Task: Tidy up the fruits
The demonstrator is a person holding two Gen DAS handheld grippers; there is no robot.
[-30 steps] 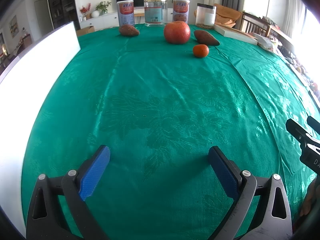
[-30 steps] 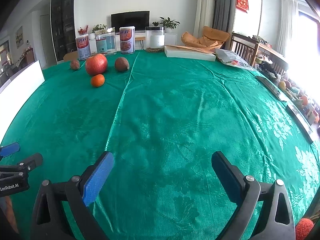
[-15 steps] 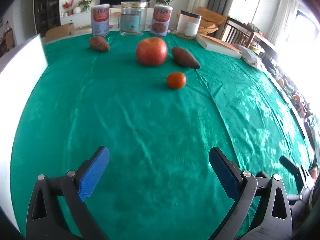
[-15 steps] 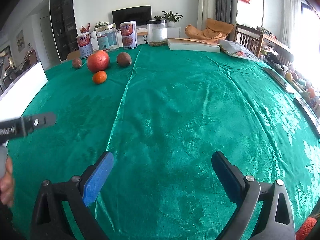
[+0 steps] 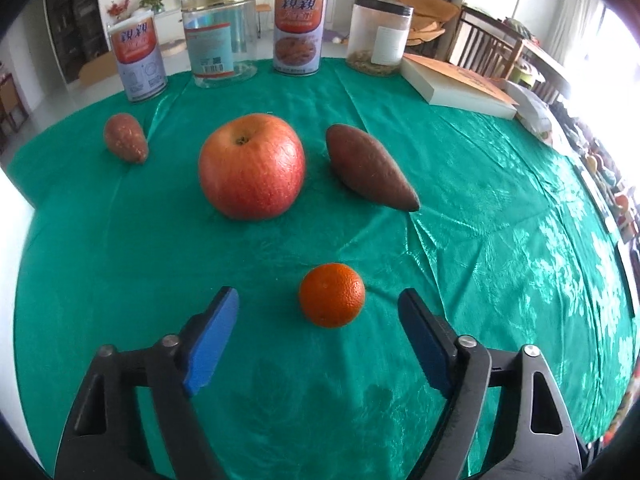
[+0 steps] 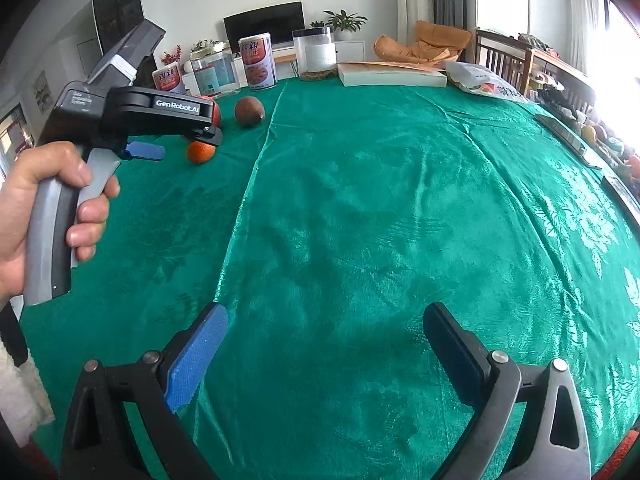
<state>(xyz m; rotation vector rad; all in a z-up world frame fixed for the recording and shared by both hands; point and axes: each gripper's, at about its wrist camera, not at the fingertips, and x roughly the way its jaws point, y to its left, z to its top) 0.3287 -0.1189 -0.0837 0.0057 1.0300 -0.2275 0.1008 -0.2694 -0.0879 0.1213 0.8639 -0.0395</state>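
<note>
Left wrist view: my left gripper [image 5: 318, 312] gapes wide, the orange [image 5: 331, 294] lying between its tips on the tablecloth [image 5: 500, 208]. Behind, an apple [image 5: 252, 166], stem up; the brown fruit [image 5: 370, 168] points near-right. Nothing is sorted yet.

Right wrist view: my right gripper [image 6: 324, 330] hangs released, empty, fruits far left.

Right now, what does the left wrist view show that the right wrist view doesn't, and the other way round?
Only the left wrist view shows the small brown fruit far left and the whole apple.

Only the right wrist view shows the hand holding the left gripper from outside, and the open right gripper over bare cloth.

Both show the tangerine, the larger brown fruit, the cans and jars.
</note>
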